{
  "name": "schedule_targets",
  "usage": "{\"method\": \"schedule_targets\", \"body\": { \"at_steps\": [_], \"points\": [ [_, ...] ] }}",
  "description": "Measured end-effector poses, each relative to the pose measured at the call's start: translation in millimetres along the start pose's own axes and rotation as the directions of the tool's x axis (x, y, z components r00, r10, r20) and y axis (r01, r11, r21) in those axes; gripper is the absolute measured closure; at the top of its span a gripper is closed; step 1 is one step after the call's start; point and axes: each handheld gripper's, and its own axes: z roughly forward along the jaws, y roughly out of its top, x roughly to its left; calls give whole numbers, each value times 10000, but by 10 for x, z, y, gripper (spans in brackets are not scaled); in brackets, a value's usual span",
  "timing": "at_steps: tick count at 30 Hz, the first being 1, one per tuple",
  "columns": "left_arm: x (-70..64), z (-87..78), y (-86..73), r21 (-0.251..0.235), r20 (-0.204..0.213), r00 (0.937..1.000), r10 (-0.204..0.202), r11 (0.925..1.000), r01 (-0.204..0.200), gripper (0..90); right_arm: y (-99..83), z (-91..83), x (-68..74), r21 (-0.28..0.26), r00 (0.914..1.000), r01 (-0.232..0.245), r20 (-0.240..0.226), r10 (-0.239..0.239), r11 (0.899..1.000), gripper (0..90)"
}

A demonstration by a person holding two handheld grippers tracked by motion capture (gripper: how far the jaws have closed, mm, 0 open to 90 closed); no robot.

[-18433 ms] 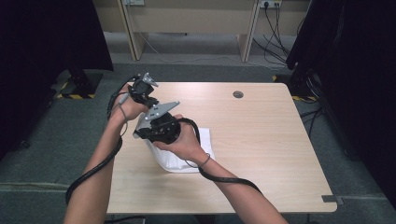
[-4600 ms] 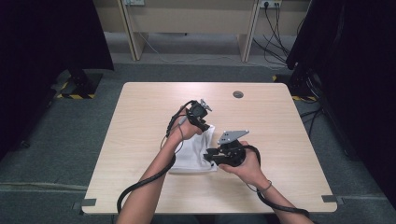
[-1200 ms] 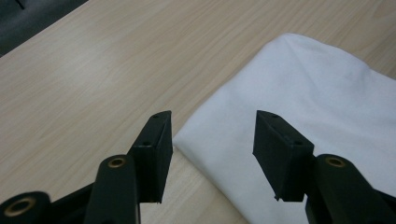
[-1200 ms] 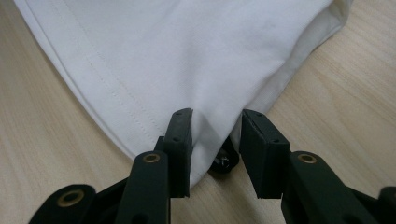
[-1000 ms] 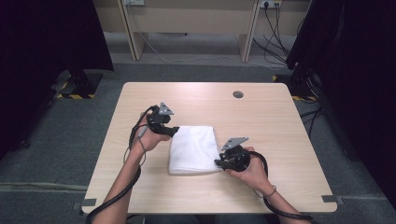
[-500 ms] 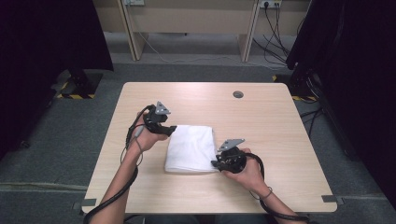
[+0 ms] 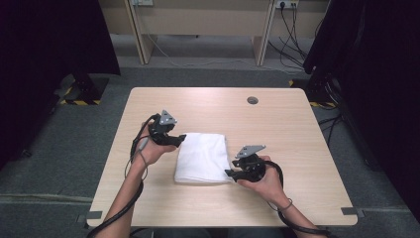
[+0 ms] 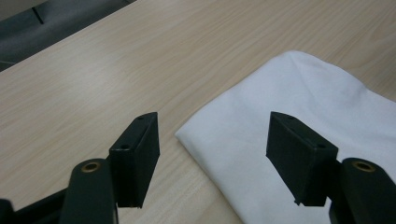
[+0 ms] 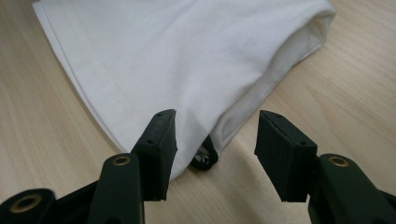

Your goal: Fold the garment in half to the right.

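My left gripper (image 7: 174, 139) sits at the far left corner of the folded white cotton cloth (image 7: 203, 157), which lies flat near the middle of the pale wooden surface (image 7: 282, 134). In the left gripper view my jaws stand wide apart with nothing between them; the cloth's corner (image 8: 183, 135) points into the gap just ahead.

The cloth looks light, soft and limp. I judge it will sag and unfold if lifted by one layer alone, so I would pinch through all the layers at a corner or along a thick folded edge, and hold it at two points to keep it square.

My right gripper (image 7: 233, 173) rests at the near right corner. In the right gripper view these jaws are parted too, gripping nothing, with the stitched hem (image 9: 100, 100) to one side and the open folded edge (image 9: 261, 100) ahead.
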Motion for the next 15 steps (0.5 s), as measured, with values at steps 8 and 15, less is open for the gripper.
{"method": "schedule_targets", "body": {
  "at_steps": [8,15],
  "points": [
    [-31,-56,-64,-252,-75,10000,-7,9997,5,287,-47,-145,-159,-99,9993,-226,305,229,9997,431],
    [-32,-116,-143,-355,-207,9997,-88,9993,81,279,-129,-273,-270,-161,9978,-432,489,439,9989,416]
  ]
}}
